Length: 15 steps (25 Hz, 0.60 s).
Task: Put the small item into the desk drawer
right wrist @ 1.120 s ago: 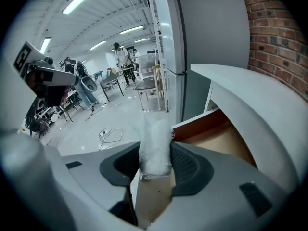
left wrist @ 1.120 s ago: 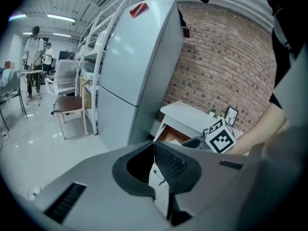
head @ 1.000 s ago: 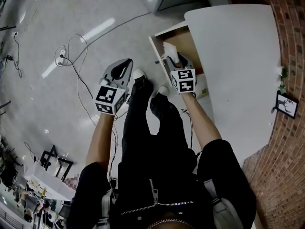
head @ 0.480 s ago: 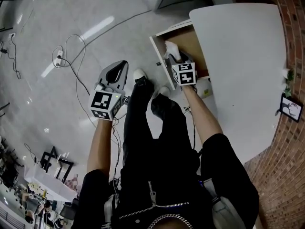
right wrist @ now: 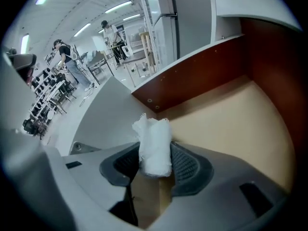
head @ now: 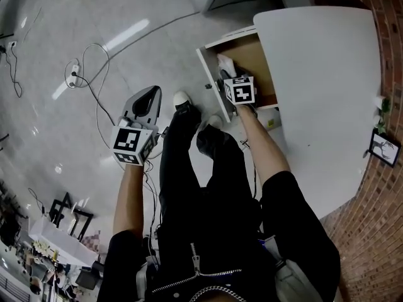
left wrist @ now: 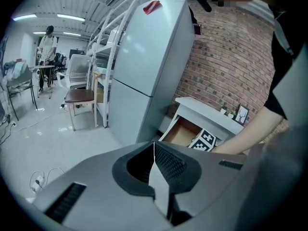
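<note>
Grey floor (head: pixel 75 30), open desk drawer (right wrist: pixel 231 114), right gripper (right wrist: pixel 155 153) pinching white gauze roll (right wrist: pixel 154 134) over it — left gripper (left wrist: pixel 154 148) pressed together.

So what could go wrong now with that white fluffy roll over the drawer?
1. The right hand-held gripper pinches the white rolled-up cloth bundle by one end only, and it looks soft, so it might slip or tip out early.
2. It hangs close to the side wall of the open wooden drawer, not over the middle. Let go there, it could catch the rim and drop to the grey floor.
</note>
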Tool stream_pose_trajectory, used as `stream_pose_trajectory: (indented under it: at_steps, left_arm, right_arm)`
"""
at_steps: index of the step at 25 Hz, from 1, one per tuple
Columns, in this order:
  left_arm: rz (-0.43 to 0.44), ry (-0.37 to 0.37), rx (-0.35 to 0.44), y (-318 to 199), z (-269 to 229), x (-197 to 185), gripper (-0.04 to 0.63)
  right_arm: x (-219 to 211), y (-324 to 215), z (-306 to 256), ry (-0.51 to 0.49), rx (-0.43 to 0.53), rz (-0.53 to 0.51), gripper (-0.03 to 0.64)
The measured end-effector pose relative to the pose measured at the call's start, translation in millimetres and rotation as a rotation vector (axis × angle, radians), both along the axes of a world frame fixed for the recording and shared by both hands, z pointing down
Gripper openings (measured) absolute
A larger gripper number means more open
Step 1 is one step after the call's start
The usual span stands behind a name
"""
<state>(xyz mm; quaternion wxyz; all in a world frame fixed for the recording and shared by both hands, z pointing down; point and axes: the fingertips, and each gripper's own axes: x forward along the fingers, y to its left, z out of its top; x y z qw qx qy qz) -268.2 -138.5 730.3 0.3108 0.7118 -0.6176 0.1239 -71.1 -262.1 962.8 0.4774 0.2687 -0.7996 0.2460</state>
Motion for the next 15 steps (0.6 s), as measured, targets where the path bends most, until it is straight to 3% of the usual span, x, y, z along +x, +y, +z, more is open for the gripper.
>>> stream_pose_trajectory:
  at_steps: [6, 11, 15]
  left_arm:
    - [-0.030, 0.010, -0.011, 7.2, 7.8, -1.9, 0.021]
    - [-0.057, 0.004, -0.019, 17.0, 8.8, -11.1, 0.021]
    - [-0.074, 0.008, -0.024, 21.8, 9.8, -14.8, 0.021]
  right_arm:
    - [10.3, -0.5, 22.2, 0.024, -0.052, 0.038, 0.187]
    - [16.7, -0.3, 29.9, 0.070, -0.034, 0.022, 0.187]
    - [25.4, -2.9, 30.5, 0.080, -0.071, 0.082, 0.198]
